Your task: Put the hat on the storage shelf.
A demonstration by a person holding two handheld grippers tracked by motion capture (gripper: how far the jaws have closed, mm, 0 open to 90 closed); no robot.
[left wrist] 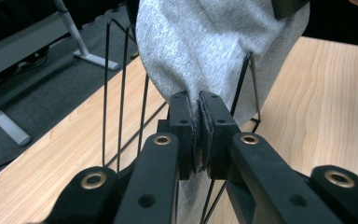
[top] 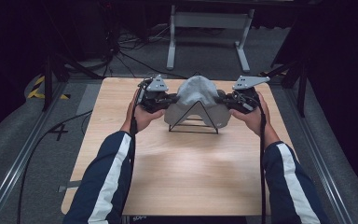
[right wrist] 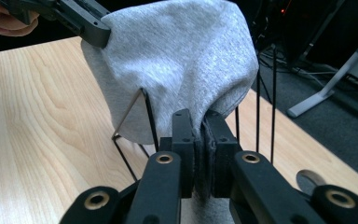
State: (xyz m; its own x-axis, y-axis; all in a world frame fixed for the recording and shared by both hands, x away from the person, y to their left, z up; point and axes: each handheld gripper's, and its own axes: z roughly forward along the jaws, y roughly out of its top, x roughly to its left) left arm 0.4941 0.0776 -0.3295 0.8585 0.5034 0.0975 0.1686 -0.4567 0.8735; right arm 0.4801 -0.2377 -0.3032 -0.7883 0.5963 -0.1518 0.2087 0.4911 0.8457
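Dark curtains and a grey carpeted floor surround a pale wooden table [top: 182, 163], with the legs of a white stand [top: 209, 32] and loose cables behind it. Near the far edge of the table stands a black wire rack [top: 193, 122] shaped like a triangle, and a grey cloth [top: 196, 95] is draped over its peak, hanging down on both sides.

The person holds the cloth from both ends. The left gripper [top: 165, 100] comes in from the left side of the rack, and in the left gripper view its jaws are pinched tight on a fold of the cloth's lower edge [left wrist: 200, 135], with fabric squeezed between the pads. The right gripper [top: 228, 100] mirrors it from the right side, and the right gripper view shows its jaws clamped on the opposite edge of the cloth [right wrist: 200, 140] in the same way. Both hands sit at about the same height, just beside the rack and level with its upper half.

The cloth's long axis runs left to right across the table, from one gripper to the other, with the rack's peak under its middle. So the rack lies between the two grippers, and neither hand is nearer to it than the other. The work in hand looks like settling the cloth on the rack, and the next move seems to depend on keeping both ends even, so that the middle stays centred on the peak and one side does not slide off.
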